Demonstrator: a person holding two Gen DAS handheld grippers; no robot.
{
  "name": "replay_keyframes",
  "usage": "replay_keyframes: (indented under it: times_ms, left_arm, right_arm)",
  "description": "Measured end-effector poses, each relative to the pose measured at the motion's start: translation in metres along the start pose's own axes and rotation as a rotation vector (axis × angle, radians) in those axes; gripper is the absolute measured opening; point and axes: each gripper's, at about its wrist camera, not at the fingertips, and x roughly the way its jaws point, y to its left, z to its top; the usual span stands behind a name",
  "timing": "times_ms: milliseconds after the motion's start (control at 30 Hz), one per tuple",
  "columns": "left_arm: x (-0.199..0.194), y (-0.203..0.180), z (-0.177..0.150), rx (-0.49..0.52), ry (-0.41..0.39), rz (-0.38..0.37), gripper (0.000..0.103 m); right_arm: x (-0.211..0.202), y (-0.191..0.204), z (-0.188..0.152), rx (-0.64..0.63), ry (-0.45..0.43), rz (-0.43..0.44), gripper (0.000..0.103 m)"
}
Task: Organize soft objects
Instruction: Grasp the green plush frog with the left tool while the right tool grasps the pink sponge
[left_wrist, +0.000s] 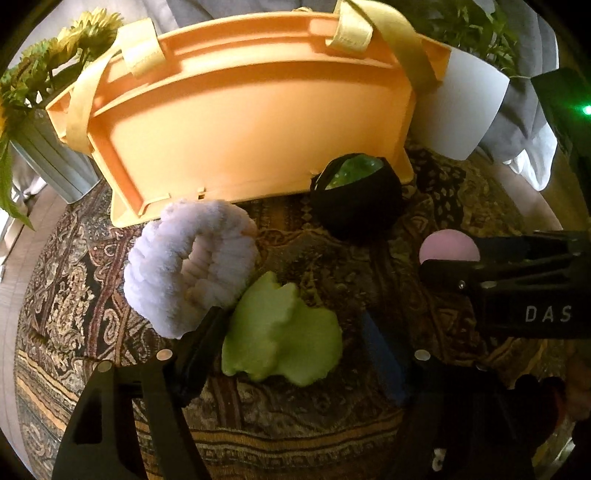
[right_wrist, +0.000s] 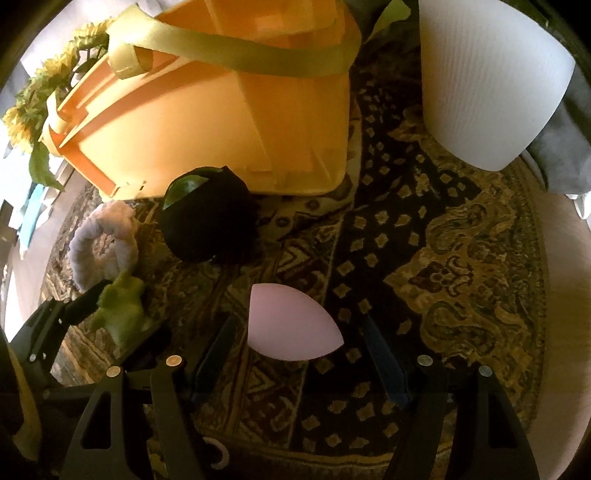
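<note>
A pale green soft piece (left_wrist: 282, 332) with scalloped edges lies flat on the patterned cloth (left_wrist: 74, 295), in front of the orange basket (left_wrist: 251, 122). A fluffy lavender ring (left_wrist: 192, 264) touches its left edge. A pink almond-shaped sponge (right_wrist: 291, 325) lies farther right of the basket front, near a black pouch (right_wrist: 210, 221) with green contents. The left gripper (left_wrist: 295, 339) is spread around the green piece; contact cannot be determined. The right gripper (right_wrist: 299, 343) is spread astride the sponge without pressing it.
</note>
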Motion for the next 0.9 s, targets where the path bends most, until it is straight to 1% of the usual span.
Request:
replay_keyframes:
  times_ms: [133, 200, 300, 333, 433, 500, 567, 733, 900]
  left_arm:
    - [0.007, 0.002, 0.000, -0.007, 0.017, -0.001, 0.073]
    - [0.009, 0.004, -0.002, -0.018, 0.029, -0.009, 0.068]
    - [0.007, 0.007, -0.005, -0.026, 0.024, -0.013, 0.065]
    - [0.006, 0.007, -0.004, -0.027, 0.025, -0.015, 0.064]
    - [0.003, 0.009, -0.006, -0.029, 0.022, -0.020, 0.064]
    - [0.000, 0.008, -0.006, -0.023, 0.015, -0.019, 0.064]
    - [-0.003, 0.007, -0.006, -0.018, 0.008, -0.020, 0.064]
    - [-0.011, 0.006, -0.005, -0.016, -0.009, -0.018, 0.064]
    - [-0.022, 0.006, -0.006, -0.007, -0.038, -0.011, 0.064]
  right_arm:
    - [0.004, 0.006, 0.003, -0.019, 0.000, -0.010, 0.072]
    - [0.005, 0.009, 0.004, -0.025, -0.001, -0.018, 0.072]
    - [0.008, 0.012, 0.004, -0.031, -0.004, -0.027, 0.070]
    - [0.008, 0.014, 0.004, -0.032, -0.005, -0.030, 0.069]
    - [0.008, 0.018, 0.000, -0.032, -0.012, -0.037, 0.061]
    - [0.008, 0.019, -0.001, -0.032, -0.017, -0.041, 0.054]
    - [0.008, 0.020, -0.002, -0.033, -0.023, -0.029, 0.051]
    - [0.002, 0.007, -0.005, -0.035, -0.026, -0.021, 0.048]
    - [-0.007, 0.005, -0.010, -0.032, -0.041, -0.019, 0.048]
